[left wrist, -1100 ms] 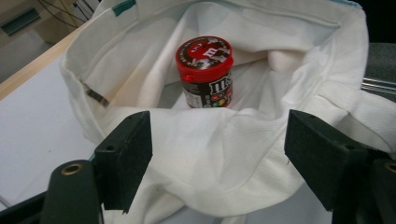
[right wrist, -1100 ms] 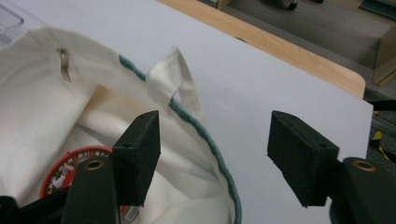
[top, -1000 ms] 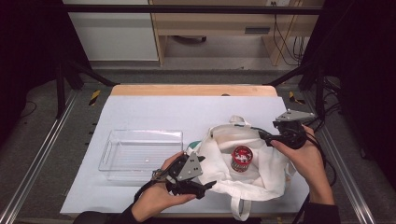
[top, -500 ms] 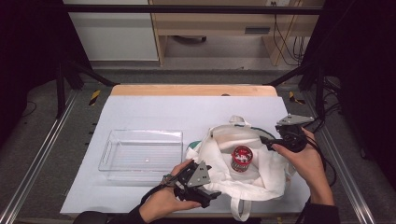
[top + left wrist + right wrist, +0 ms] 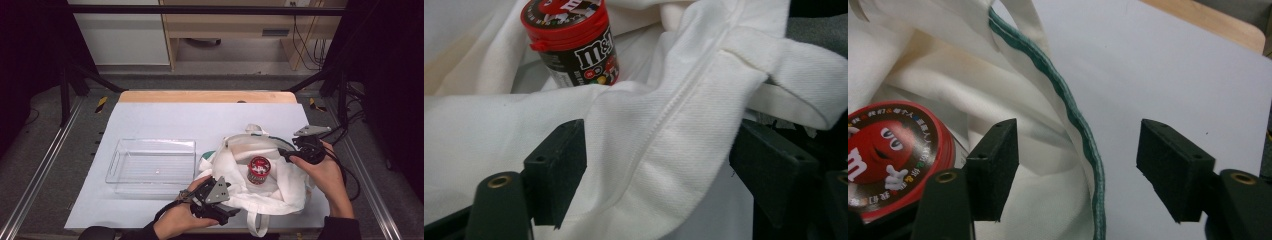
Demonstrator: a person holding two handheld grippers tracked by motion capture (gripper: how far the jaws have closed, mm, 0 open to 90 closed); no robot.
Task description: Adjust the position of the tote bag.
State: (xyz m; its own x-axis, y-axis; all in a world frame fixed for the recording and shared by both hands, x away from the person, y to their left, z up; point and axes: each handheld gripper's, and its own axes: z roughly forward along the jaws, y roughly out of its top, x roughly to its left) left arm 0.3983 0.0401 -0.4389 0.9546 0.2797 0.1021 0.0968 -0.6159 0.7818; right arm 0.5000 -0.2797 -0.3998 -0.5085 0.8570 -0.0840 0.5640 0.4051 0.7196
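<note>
White cloth bag (image 5: 280,187) lies on the table (image 5: 165,120), red candy jar (image 5: 258,170) inside. Your left gripper (image 5: 656,175) and right gripper (image 5: 1078,170) straddle its rim, jaws just closing, not yet clamped.

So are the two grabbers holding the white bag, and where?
Not yet. The left gripper straddles the hem of the bag, and the right gripper straddles its green-edged rim. Both have just been closing, pads still apart from cloth.
</note>
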